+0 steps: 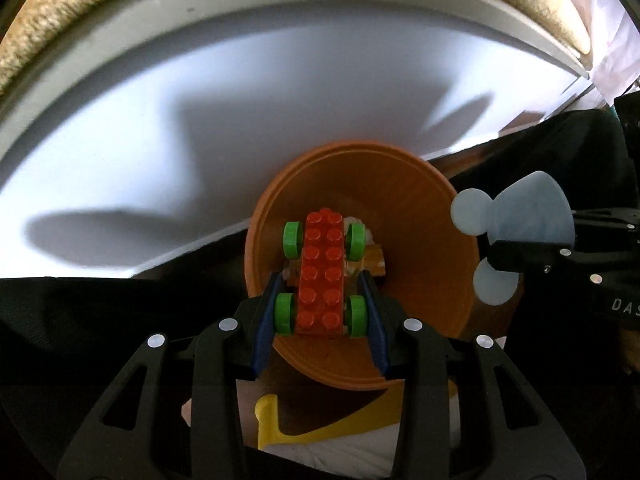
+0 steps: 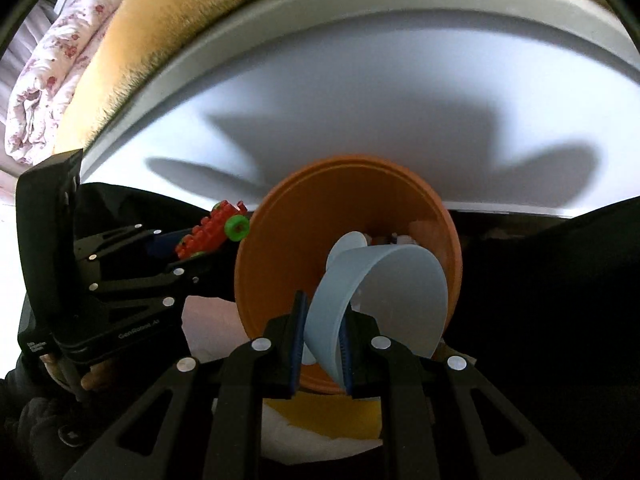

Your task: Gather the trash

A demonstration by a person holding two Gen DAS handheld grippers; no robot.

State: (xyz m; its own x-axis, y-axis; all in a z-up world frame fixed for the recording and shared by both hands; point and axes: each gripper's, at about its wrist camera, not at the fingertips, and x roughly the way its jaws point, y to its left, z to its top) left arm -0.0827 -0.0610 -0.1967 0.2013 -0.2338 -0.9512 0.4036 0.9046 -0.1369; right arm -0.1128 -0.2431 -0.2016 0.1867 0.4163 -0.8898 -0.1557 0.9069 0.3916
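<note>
Left wrist view takes in the white tabletop [image 1: 200, 128], and near its front edge an orange bin [image 1: 420, 240] that looks tipped on its side, its mouth facing both cameras, probably so trash can go straight in. Small scraps lie inside, too blurred to name. The right gripper [image 2: 320, 340] pinches a folded pale blue sheet [image 2: 384, 292] at the opening. The left gripper [image 1: 320, 312] clamps a red brick car [image 1: 320, 272] by its green wheels.
</note>
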